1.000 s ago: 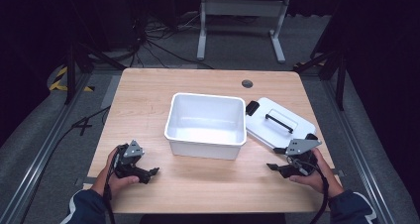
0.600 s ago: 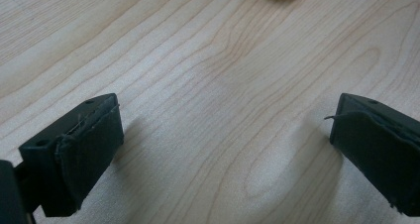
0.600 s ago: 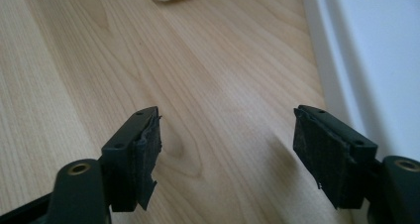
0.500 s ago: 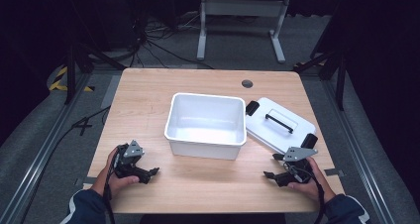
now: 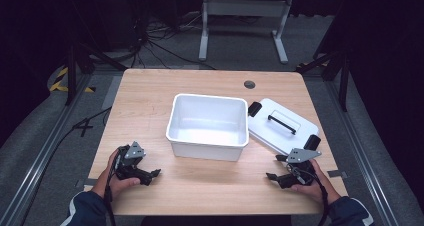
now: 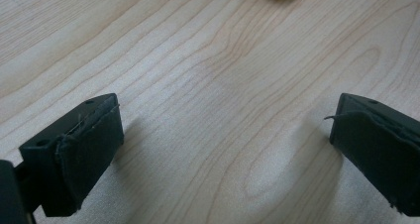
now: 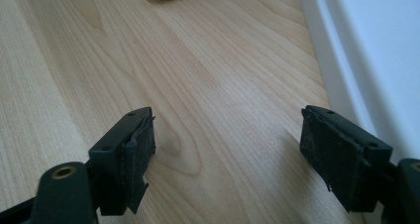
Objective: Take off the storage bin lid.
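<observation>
The white tub [image 5: 208,126] stands mid-worktop, its lid [image 5: 282,126] lying just to its right. The left tongs [image 5: 150,175] rest near the front edge, well left of the tub, spread and empty. The right tongs [image 5: 275,176] sit just in front of the lid, also spread. The wooden worktop [image 5: 150,101] has a dark grommet [image 5: 249,84]; grey floor [image 5: 40,136] and cables [image 5: 150,41] surround it. No writing is legible.

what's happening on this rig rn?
A person holds a tool in each hand over a wooden table. The left tool and the right tool both rest near the front edge, jaws open, gripping nothing. An empty white bin sits mid-table, its lid lying off to its right, close by the right tool.
</observation>
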{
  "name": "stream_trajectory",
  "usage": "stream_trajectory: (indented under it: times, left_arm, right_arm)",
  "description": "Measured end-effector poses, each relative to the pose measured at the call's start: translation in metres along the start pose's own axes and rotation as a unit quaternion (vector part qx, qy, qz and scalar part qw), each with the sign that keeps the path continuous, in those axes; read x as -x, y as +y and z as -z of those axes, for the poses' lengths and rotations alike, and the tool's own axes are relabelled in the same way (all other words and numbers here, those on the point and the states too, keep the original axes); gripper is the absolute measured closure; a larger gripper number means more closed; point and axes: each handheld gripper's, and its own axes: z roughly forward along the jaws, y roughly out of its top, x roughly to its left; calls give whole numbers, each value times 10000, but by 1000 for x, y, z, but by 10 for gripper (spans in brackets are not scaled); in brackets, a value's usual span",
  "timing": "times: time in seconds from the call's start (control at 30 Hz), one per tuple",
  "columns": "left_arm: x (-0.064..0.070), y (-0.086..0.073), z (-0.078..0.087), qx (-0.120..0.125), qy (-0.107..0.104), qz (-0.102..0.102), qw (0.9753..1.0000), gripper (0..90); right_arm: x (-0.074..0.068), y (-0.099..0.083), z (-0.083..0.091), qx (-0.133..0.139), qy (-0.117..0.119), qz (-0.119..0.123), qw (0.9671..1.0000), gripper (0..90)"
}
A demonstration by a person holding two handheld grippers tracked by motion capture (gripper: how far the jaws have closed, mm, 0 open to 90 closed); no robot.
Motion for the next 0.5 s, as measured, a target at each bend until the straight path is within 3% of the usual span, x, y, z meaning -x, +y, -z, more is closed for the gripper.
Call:
stream_trajectory:
  times: [0.5]
  left_arm:
    - [0,1,-1,17,-5,17,10000,4]
  right_arm:
    - [0,0,0,-23,-47,-28,10000,193]
